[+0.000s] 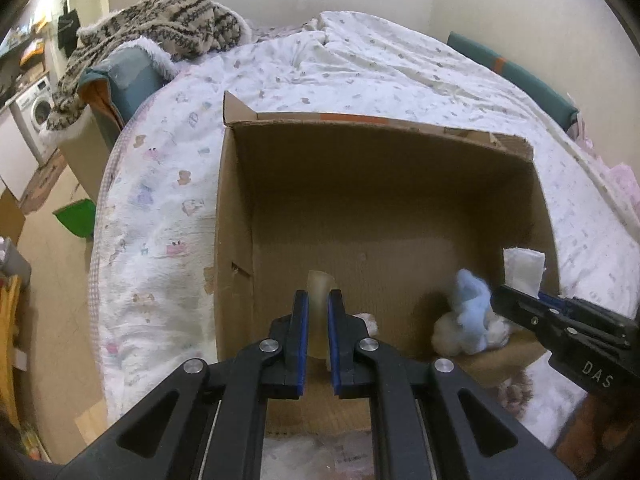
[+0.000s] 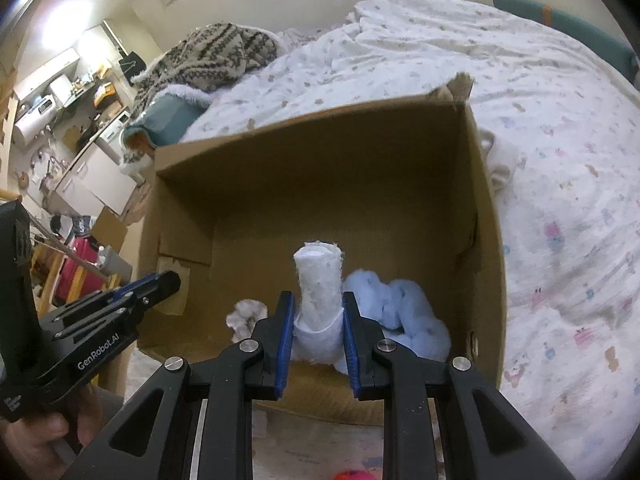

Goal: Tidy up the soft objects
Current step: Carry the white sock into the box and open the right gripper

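An open cardboard box (image 1: 360, 184) (image 2: 320, 184) stands on the bed. Inside it lie a light blue plush (image 1: 472, 312) (image 2: 400, 312) and a small white-grey fluffy piece (image 2: 246, 316). My right gripper (image 2: 316, 316) is shut on a white rolled sock (image 2: 320, 280) and holds it upright over the box's near edge; it also shows in the left wrist view (image 1: 524, 270). My left gripper (image 1: 318, 312) is shut on a pale translucent soft piece (image 1: 319, 284) over the box's near left part. It shows in the right wrist view (image 2: 160, 284).
The bed (image 1: 168, 200) (image 2: 560, 160) has a white printed quilt. A patterned knit blanket (image 1: 168, 24) lies on a teal cushion (image 1: 128, 80) at the far left. A cream cloth (image 2: 500, 160) lies right of the box. A green item (image 1: 76, 218) is on the floor.
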Available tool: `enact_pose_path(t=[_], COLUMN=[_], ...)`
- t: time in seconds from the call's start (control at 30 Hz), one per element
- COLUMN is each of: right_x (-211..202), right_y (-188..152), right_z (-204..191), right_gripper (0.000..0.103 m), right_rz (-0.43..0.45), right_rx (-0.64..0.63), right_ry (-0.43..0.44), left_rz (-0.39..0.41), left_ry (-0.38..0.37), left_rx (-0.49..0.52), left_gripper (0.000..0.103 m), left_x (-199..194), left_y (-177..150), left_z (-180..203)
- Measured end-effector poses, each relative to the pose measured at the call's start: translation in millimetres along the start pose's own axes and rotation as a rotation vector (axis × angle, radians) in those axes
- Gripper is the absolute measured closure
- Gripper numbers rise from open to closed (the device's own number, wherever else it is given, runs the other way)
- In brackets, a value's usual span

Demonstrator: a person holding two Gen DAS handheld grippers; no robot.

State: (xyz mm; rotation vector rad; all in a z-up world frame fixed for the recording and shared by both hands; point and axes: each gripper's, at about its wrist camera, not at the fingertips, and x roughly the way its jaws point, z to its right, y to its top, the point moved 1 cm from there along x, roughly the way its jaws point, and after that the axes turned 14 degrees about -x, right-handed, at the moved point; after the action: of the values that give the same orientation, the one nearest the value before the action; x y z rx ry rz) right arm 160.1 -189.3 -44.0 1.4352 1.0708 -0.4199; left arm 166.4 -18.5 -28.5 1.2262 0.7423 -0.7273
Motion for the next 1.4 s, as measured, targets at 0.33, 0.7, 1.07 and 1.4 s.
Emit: enact_pose_path(t=[0.33, 0.7, 1.07, 1.4], right_x=[12.1, 16.4, 13.1, 6.8], right_y=[-3.4, -1.7, -2.4, -1.6], right_z=[-4.9, -4.0, -2.4, 1.9], right_gripper=[0.078, 0.078, 0.078, 0.05], right_rz=[-0.027, -0.028, -0.014, 0.006], right_rx=[-0.026, -0.026, -0.024, -0.001], right_ry=[-0.016, -0.013, -0.004, 0.0], left_rz=[-0.018, -0.016, -0.009, 0.024], left_ry=[-0.003, 0.005, -0.003, -0.026], left_rx=[-0.023, -0.017, -0.002, -0.005], left_gripper=[0.092, 0.091, 0.081, 0.055], left_x=[5.5, 4.9, 0.5, -12.4], left_y=[-2.4, -5.7, -7.8, -6.3], left_z=[-3.7, -2.6, 1.9, 4.3])
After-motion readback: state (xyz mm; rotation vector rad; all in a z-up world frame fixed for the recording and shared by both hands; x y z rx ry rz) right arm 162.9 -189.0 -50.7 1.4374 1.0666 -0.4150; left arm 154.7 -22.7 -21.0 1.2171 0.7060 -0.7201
